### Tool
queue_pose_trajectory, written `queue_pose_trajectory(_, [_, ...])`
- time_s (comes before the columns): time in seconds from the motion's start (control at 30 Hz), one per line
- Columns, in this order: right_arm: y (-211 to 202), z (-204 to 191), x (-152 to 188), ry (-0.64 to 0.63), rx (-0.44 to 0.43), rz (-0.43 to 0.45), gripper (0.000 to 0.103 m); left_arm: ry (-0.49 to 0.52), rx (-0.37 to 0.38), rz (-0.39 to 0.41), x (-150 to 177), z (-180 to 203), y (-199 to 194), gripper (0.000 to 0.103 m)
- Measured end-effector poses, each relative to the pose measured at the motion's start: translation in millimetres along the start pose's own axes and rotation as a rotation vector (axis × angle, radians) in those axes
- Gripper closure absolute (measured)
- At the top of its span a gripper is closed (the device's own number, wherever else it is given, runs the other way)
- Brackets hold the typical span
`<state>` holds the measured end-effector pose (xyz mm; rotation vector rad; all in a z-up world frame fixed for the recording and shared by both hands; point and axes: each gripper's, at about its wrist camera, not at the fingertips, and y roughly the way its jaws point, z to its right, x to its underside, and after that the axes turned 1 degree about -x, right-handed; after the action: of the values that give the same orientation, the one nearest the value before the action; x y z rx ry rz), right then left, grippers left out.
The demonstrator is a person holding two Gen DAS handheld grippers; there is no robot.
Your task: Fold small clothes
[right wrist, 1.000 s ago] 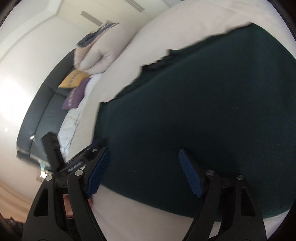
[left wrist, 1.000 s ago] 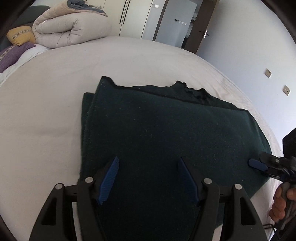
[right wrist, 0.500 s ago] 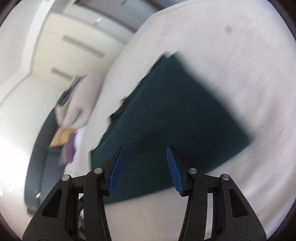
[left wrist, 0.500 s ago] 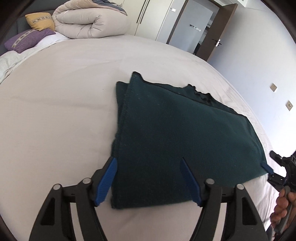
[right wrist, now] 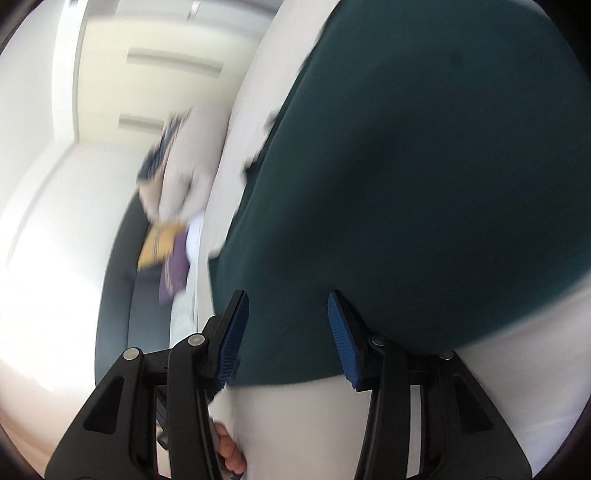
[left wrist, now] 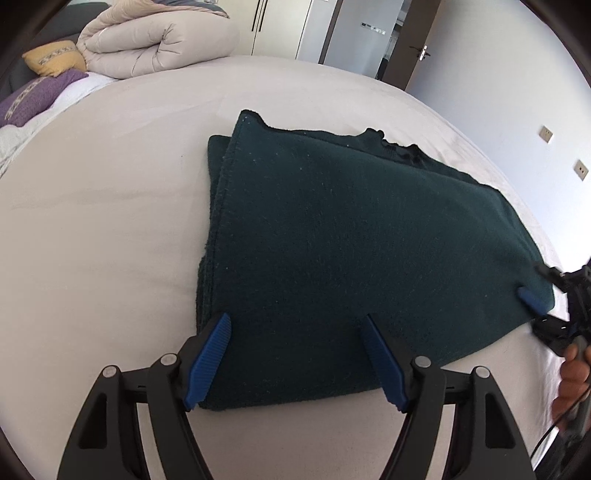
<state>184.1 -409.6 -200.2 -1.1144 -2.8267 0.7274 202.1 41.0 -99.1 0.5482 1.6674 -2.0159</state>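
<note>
A dark green knitted garment (left wrist: 351, 240) lies folded flat on the white bed (left wrist: 110, 229), with several layers stacked along its left edge. My left gripper (left wrist: 295, 328) is open, its blue pads over the garment's near edge, holding nothing. My right gripper (left wrist: 532, 299) shows at the garment's right corner in the left wrist view. In the blurred right wrist view the right gripper (right wrist: 286, 314) is open and hovers over the garment's (right wrist: 424, 184) edge; it holds nothing that I can see.
A rolled beige duvet (left wrist: 159, 44), a yellow cushion (left wrist: 55, 62) and a purple cushion (left wrist: 33, 96) lie at the bed's far left. Wardrobe doors (left wrist: 280, 26) and a dark door (left wrist: 417, 40) stand behind. A wall with sockets (left wrist: 546, 133) is on the right.
Both grippers have come back toward the garment's near edge after pulling away. The right gripper swung and now sits over the right corner. The garment has not moved.
</note>
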Motion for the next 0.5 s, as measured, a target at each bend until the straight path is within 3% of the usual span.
queue_pose_trajectory(0.13, [-65.8, 28.5, -33.3, 0.072, 0.098, 0.199, 0.058, 0.006, -0.008, -0.003, 0.7, 0.2, -0.2, 0.028])
queue_pose_trajectory(0.23, [-113.6, 34.0, -27.1, 0.095, 0.115, 0.291, 0.053, 0.005, -0.006, -0.002, 0.5, -0.7, -1.3, 0.028])
queue_pose_trajectory(0.3, [-129.6, 29.2, -18.0, 0.063, 0.124, 0.307, 0.046, 0.006, -0.005, -0.002, 0.1, -0.8, -1.2, 0.028])
queue_pose_trajectory(0.5, [-114.3, -13.8, 0.8, -0.06, 0.123, 0.255, 0.045, -0.032, 0.031, 0.001, -1.6, -6.1, -9.3, 0.028])
